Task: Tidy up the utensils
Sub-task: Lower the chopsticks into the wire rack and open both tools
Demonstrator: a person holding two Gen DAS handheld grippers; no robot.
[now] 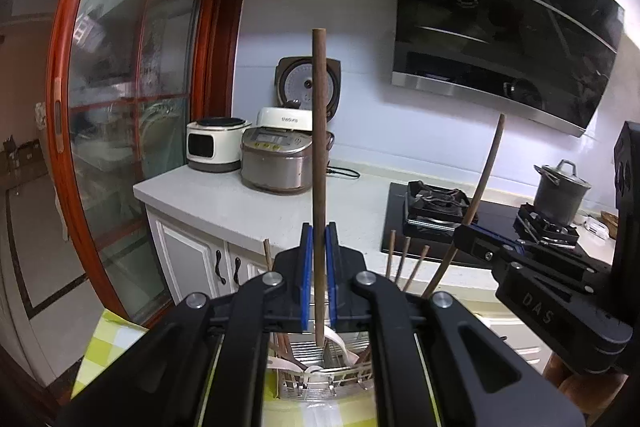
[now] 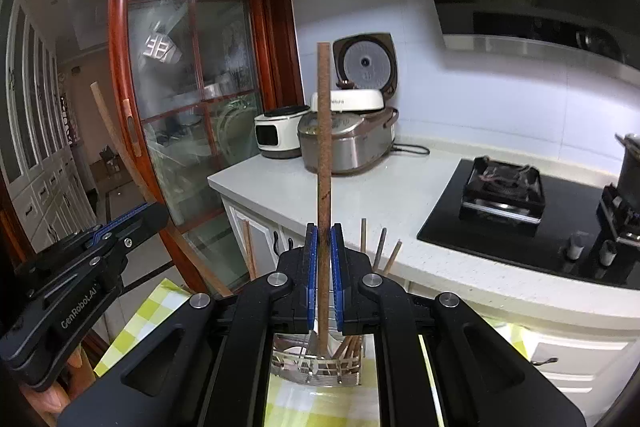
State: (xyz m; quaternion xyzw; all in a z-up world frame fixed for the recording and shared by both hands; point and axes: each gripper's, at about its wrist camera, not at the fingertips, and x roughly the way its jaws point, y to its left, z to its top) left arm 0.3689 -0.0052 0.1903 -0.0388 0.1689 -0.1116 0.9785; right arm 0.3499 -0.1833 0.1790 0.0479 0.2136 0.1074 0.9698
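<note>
My left gripper [image 1: 319, 241] is shut on a dark wooden chopstick [image 1: 319, 131] that stands upright between its blue pads. My right gripper [image 2: 324, 241] is shut on a second brown chopstick [image 2: 324, 139], also upright. Each gripper shows in the other's view: the right gripper [image 1: 464, 233] at the right with its slanted stick [image 1: 486, 179], the left gripper [image 2: 154, 213] at the left with its stick [image 2: 105, 123]. Below both sits a metal wire utensil holder [image 1: 320, 377] [image 2: 316, 367] with white spoons and several more chopsticks [image 1: 402, 257] [image 2: 382, 241]. Both held sticks end low, just over the holder.
The holder stands on a yellow checked cloth [image 2: 136, 323]. Beyond are a white countertop [image 1: 240, 203] with rice cookers [image 1: 276, 159], a black gas stove [image 1: 436, 207] and a lidded pot [image 1: 560, 193]. A range hood [image 1: 500, 27] hangs above, a red-framed glass door [image 1: 132, 107] at left.
</note>
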